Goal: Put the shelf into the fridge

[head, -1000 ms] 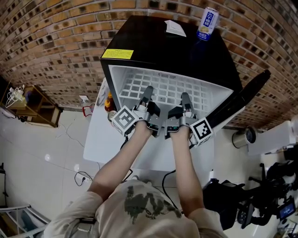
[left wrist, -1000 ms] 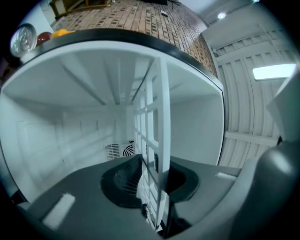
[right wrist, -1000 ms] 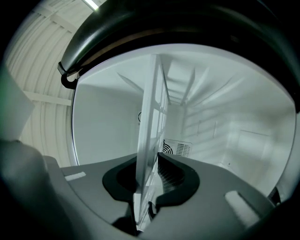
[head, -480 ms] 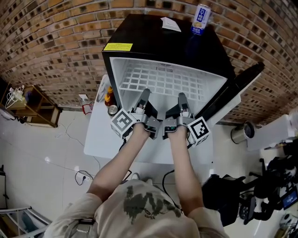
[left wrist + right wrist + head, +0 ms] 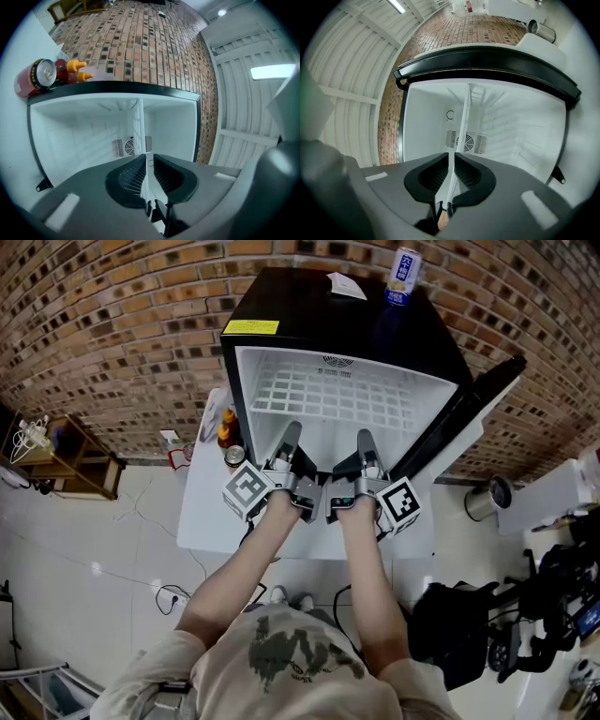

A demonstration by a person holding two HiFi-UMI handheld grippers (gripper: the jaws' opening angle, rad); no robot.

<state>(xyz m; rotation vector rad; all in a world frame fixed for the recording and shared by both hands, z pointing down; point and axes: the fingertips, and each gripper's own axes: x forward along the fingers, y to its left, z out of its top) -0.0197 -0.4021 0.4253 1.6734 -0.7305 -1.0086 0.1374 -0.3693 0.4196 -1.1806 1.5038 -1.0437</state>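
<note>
A white wire shelf (image 5: 323, 397) lies flat inside the open black fridge (image 5: 347, 320). My left gripper (image 5: 291, 435) and right gripper (image 5: 366, 441) are each shut on its near edge, side by side. In the left gripper view the shelf (image 5: 138, 126) shows edge-on, running from my left gripper (image 5: 146, 171) toward the back wall vent (image 5: 129, 146). Likewise, in the right gripper view, the shelf (image 5: 463, 122) is pinched by my right gripper (image 5: 451, 173), inside the white cavity of the fridge (image 5: 487, 58).
The fridge door (image 5: 459, 423) stands open at the right. A drink can (image 5: 401, 276) and a paper (image 5: 345, 285) lie on the fridge top. Sauce bottles (image 5: 228, 427) and a red can (image 5: 35, 77) stand left of the fridge on the white table (image 5: 202, 512).
The shelf has gone deeper into the fridge cavity, with both grippers following it forward. Both stay shut on its near edge.
</note>
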